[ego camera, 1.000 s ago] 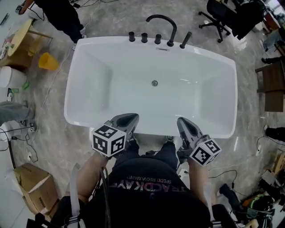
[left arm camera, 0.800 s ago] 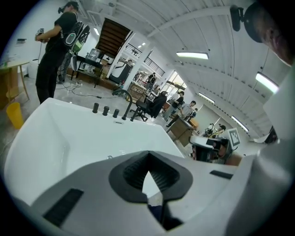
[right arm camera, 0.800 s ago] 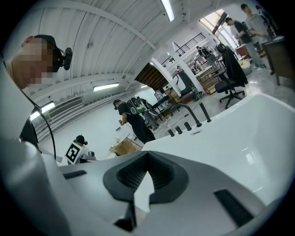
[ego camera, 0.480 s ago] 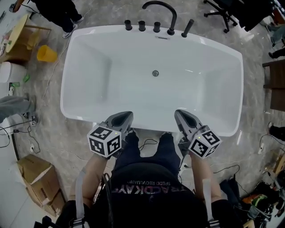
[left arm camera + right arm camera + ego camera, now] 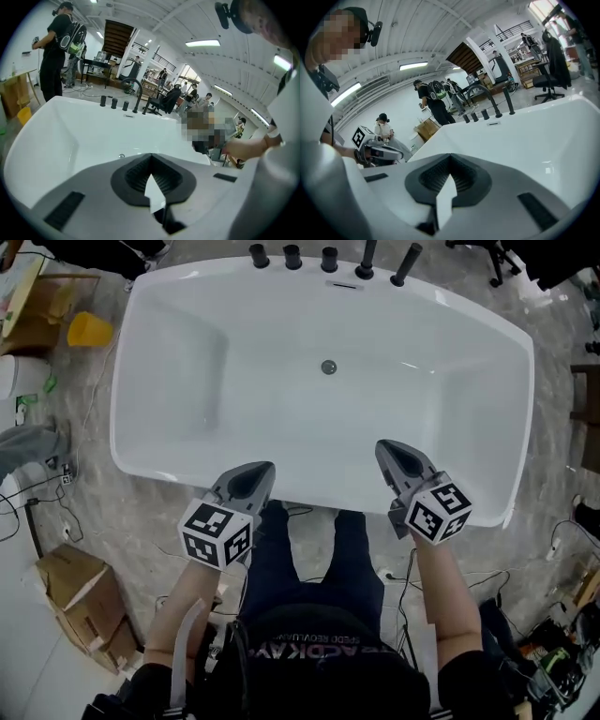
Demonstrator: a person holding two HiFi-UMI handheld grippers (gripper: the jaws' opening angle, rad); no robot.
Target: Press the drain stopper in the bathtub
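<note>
Drain stopper (image 5: 329, 367) sits mid-floor of the bathtub (image 5: 281, 427), well apart from my left claw (image 5: 258, 471) and right claw (image 5: 386, 449), both closed and empty over the near rim; overreaching risks an off-centre press skidding on gloss.

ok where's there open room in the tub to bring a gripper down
The whole tub floor is bare, left and right of the stopper. Crowded only along the far rim, at the knobs and spout.
</note>
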